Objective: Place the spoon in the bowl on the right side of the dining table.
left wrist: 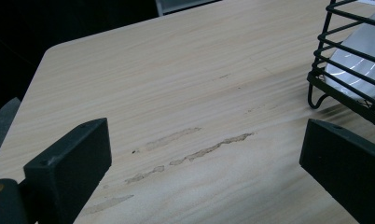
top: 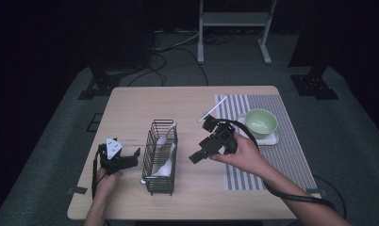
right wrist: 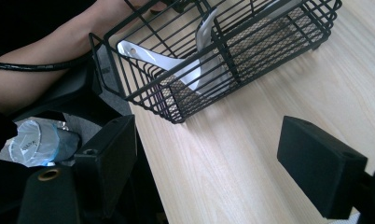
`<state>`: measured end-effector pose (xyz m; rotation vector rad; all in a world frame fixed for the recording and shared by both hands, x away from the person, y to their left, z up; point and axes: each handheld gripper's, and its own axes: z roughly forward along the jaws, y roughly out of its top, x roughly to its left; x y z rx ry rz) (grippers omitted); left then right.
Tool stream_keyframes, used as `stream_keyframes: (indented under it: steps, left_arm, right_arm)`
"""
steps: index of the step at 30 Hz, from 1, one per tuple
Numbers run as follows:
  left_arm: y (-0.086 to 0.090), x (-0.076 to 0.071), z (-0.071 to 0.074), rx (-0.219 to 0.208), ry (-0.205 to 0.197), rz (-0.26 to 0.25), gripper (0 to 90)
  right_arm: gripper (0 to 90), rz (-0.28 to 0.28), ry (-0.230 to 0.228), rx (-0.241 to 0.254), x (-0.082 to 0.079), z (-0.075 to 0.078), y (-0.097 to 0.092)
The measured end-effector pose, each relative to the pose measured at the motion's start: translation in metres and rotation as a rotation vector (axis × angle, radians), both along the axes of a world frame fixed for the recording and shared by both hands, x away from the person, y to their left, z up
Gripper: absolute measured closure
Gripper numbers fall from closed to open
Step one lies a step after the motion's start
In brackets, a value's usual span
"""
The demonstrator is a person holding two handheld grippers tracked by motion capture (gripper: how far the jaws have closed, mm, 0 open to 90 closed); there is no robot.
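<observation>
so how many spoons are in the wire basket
2 white spoons: one leans at the far end of the basket, the other lies toward the near end. More could be hidden.

no text, brand or number can be read anywhere. the crumpled plastic bottle in the right gripper view, below the desk edge, carries print too blurred to make out.
</observation>
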<state>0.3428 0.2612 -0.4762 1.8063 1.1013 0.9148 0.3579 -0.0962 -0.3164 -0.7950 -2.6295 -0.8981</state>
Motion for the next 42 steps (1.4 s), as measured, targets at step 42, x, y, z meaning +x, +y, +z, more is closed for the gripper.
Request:
stream_keyframes:
  steps: [42]
  left_arm:
    - [0.0,0.0,0.0,-0.005,0.0,-0.002,1.1]
  right_arm:
    - [22.5,0.026,0.051,-0.019,0.018,0.009,0.044]
